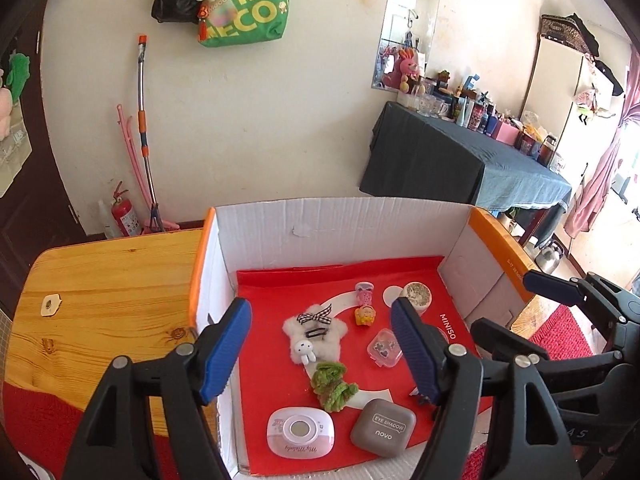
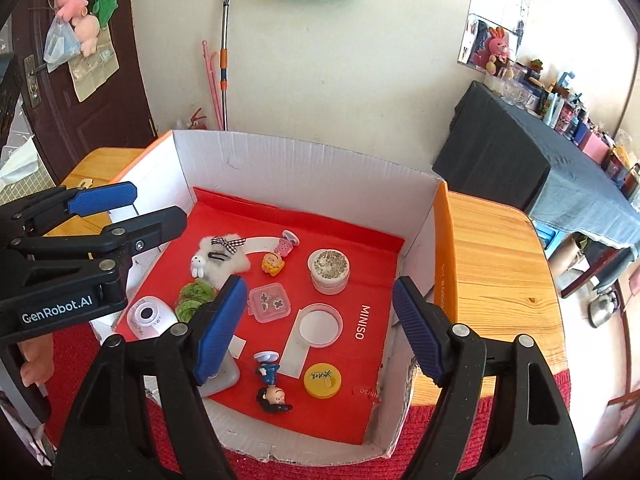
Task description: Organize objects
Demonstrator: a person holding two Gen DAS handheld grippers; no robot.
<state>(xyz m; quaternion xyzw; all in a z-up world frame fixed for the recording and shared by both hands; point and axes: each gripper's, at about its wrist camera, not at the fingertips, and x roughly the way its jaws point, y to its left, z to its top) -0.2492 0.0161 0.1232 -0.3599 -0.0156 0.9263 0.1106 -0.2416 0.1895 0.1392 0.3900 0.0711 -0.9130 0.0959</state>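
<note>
Both grippers, the left gripper (image 1: 320, 344) and right gripper (image 2: 316, 330), are hovering wide open and empty above a white box (image 2: 304, 160). Small trinkets are lying scattered inside on its red liner (image 2: 360, 240). Seemingly between picks; next is choosing one piece.

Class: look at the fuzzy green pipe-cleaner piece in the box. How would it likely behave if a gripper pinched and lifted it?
The green pipe-cleaner piece looks like looped, fuzzy wire, so it would probably squash and bend rather than stay stiff. It seems light for its size. Its pile should grip well, not slip, and its flat, irregular shape makes rolling unlikely.
</note>
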